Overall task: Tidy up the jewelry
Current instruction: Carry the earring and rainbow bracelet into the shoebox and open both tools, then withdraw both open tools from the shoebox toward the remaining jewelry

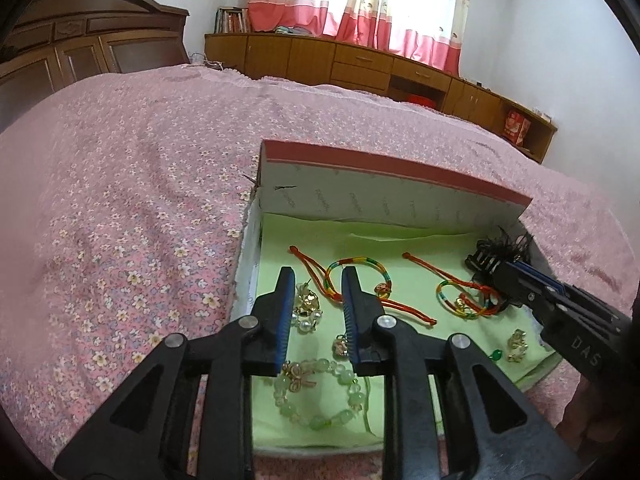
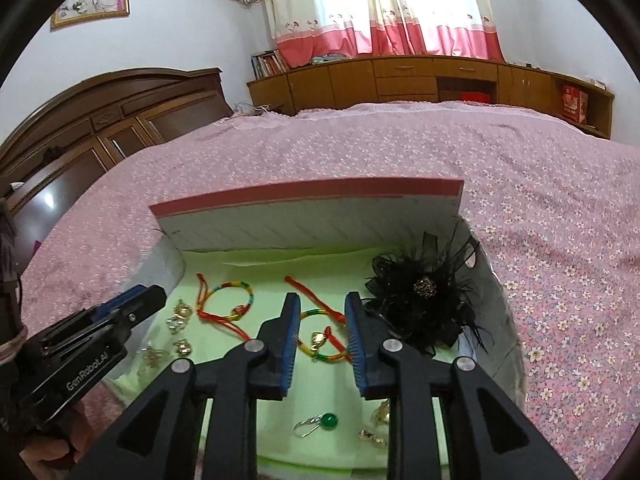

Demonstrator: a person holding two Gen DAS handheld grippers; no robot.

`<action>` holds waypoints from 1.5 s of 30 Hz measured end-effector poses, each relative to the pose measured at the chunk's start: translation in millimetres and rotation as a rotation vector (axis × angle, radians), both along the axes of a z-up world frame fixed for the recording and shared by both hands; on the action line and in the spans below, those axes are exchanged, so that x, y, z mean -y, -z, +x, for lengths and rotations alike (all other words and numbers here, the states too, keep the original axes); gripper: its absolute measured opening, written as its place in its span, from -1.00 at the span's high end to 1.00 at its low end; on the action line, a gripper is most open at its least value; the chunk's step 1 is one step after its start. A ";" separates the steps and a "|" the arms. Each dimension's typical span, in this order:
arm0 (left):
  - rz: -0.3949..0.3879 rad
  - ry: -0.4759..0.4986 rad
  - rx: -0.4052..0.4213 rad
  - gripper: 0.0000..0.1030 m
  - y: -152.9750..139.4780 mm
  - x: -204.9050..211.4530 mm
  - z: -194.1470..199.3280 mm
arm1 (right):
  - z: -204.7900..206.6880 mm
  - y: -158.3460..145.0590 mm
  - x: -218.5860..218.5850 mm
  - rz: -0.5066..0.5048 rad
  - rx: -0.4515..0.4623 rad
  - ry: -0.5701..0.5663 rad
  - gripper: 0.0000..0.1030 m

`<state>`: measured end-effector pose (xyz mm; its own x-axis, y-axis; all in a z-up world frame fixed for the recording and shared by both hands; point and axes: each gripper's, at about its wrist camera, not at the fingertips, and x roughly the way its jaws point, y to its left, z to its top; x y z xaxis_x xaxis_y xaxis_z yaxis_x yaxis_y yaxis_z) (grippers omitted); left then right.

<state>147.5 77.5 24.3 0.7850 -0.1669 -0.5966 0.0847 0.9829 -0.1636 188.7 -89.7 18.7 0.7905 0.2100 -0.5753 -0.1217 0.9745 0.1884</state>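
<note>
Bed: covered with a pink floral spread; it carries the box.
Box: open, lid upright at the far side, green lining inside holding all the jewelry.
Left gripper: jaws parted, holding nothing, over the box's left part above the pearl earrings.
Right gripper: jaws parted, empty, over a rainbow cord bracelet.
Black feather brooch: far right corner of the box.
Jade bead bracelet: near left of the lining.
Green stone earring: near edge.
</note>
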 end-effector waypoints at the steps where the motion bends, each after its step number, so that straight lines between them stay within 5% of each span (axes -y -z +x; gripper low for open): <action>1: -0.004 -0.003 -0.002 0.70 -1.5 -1.3 -2.7 | -2.8 -2.8 0.0 0.005 0.004 -0.005 0.49; 30: -0.042 0.055 -0.024 0.68 -47.0 6.5 -88.4 | -112.1 -67.3 37.6 0.084 0.069 -0.041 0.34; 45: -0.034 0.124 -0.157 0.68 -12.5 21.3 -131.0 | -161.6 -32.2 58.8 0.074 -0.041 -0.030 0.31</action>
